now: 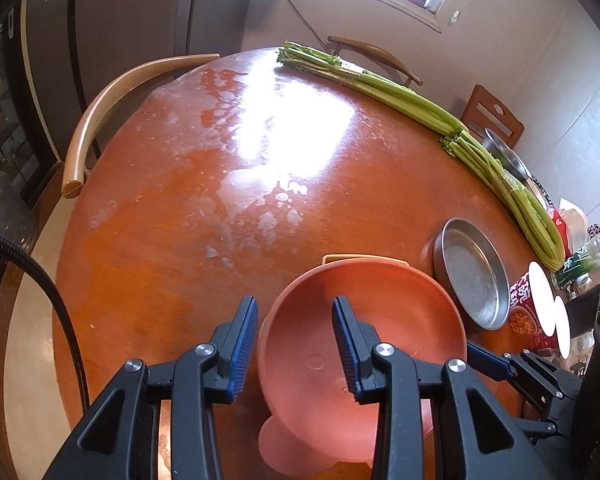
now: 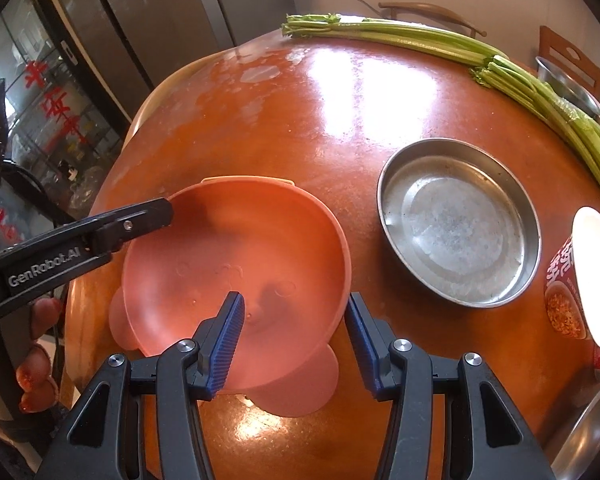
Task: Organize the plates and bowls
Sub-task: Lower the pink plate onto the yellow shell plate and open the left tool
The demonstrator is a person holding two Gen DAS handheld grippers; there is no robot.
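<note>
A pink plastic bowl with ear-shaped tabs (image 1: 364, 344) (image 2: 236, 264) sits on the round wooden table, on top of another pale dish whose rim (image 2: 248, 179) shows behind it. My left gripper (image 1: 295, 344) is open, straddling the bowl's left rim, one finger outside and one inside. My right gripper (image 2: 294, 346) is open, straddling the bowl's right rim. The left gripper shows in the right wrist view (image 2: 140, 224) at the bowl's left rim. A round metal plate (image 1: 474, 272) (image 2: 460, 220) lies to the right of the bowl.
Long celery bunches (image 1: 380, 84) (image 2: 500, 60) lie along the table's far and right edge. An instant-noodle cup (image 1: 536, 308) (image 2: 580, 276) stands right of the metal plate. Another metal bowl (image 2: 592, 432) is at lower right. Wooden chairs (image 1: 112, 104) surround the table.
</note>
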